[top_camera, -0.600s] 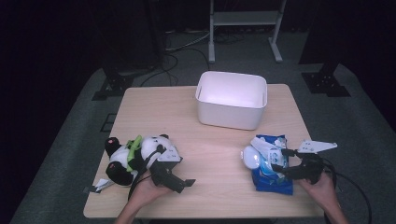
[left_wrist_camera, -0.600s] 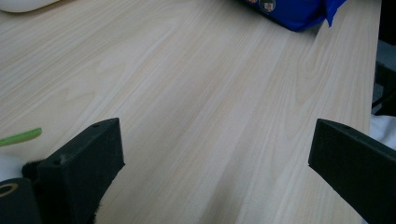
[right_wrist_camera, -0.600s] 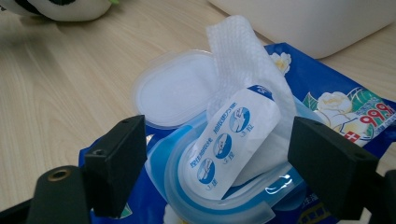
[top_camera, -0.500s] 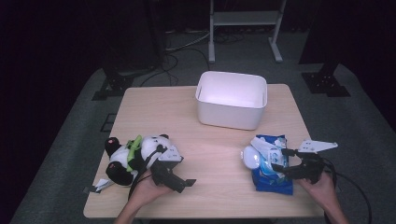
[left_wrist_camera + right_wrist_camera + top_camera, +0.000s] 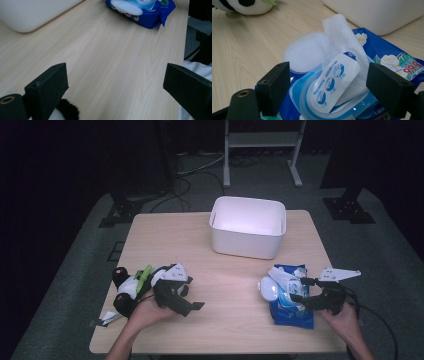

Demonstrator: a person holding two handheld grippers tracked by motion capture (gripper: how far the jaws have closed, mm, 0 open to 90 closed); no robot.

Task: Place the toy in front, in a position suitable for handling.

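near the table's front edge, right tongs (image 5: 327,92) apart around wipe (image 5: 342,52), left tongs (image 5: 116,87) apart over bare wood

White plastic bin (image 5: 248,226) on light wooden table (image 5: 200,250), metal rack legs (image 5: 262,150) behind, grey floor (image 5: 90,250).

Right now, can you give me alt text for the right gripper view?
The right gripper hangs open over a blue wipes pack, its lid flipped back and a wipe sticking up between the jaws. A white bin stands behind.
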